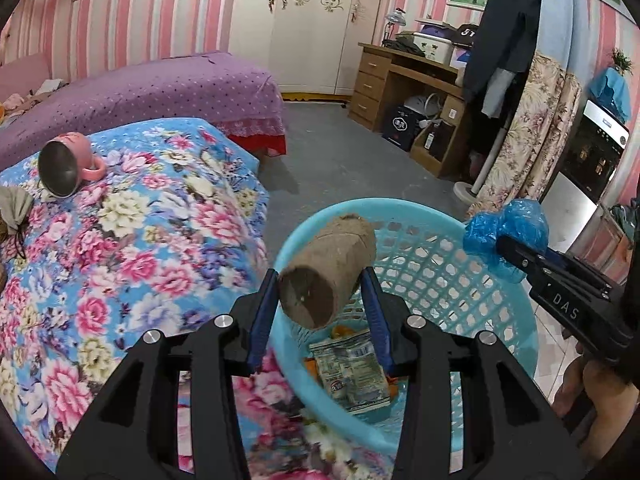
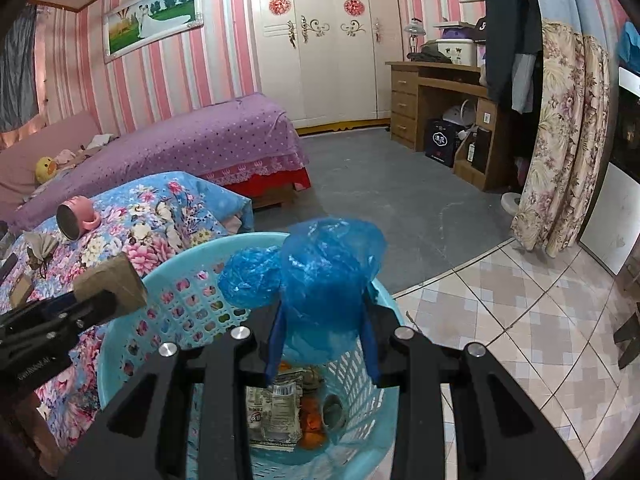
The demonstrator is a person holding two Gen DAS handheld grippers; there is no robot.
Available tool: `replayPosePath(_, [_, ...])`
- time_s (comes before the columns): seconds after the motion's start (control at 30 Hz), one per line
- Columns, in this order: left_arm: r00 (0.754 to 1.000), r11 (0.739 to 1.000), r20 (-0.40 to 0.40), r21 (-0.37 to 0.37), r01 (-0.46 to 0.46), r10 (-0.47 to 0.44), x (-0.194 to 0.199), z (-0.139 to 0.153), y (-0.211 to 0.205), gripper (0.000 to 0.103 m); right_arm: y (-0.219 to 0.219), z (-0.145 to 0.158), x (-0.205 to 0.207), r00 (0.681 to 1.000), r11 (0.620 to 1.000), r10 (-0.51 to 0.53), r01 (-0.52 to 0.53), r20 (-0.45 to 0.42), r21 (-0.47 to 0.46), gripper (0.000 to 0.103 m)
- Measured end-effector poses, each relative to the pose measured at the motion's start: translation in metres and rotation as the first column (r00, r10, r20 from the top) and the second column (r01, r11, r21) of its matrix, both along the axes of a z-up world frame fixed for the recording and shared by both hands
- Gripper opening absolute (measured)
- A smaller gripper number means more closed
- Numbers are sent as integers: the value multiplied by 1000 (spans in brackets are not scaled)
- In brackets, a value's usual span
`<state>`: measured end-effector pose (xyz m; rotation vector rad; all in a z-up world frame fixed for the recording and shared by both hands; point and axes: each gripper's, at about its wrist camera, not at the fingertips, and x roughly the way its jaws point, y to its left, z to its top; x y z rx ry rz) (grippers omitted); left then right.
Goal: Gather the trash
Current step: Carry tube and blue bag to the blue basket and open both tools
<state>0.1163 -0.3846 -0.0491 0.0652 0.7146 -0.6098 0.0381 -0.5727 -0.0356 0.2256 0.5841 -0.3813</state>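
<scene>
1. Two tools hover over one light-blue basket that sits at the edge of the floral bed. The left tool pinches a brown cardboard tube above the rim at the basket's 9 o'clock side; the right tool pinches a crumpled blue plastic bag over the rim toward 3 o'clock.
2. Open grey floor stretches away at 12 o'clock toward the white wardrobe — tiled floor lies at 3 o'clock of the basket.
3. Counted: one tube, one blue bag, one pink cup lying on its side on the floral bed, well apart from the basket at 10 o'clock.
4. Inside the basket lie printed wrappers and orange scraps — partly hidden by the tool bodies, their number unclear. A small grey pouch near the cup is cut off in the left view.
</scene>
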Motion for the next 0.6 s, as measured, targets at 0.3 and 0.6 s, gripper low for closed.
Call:
replayPosePath(0.3, [998, 1000, 64, -6, -14, 14, -3, 9, 7, 88, -3, -4, -2, 1000, 1000, -4, 4, -1, 6, 33])
replayPosePath(0.6, [982, 993, 148, 27, -119, 114, 17, 27, 54, 97, 5, -4, 5, 1000, 1000, 6, -6, -19, -17, 33])
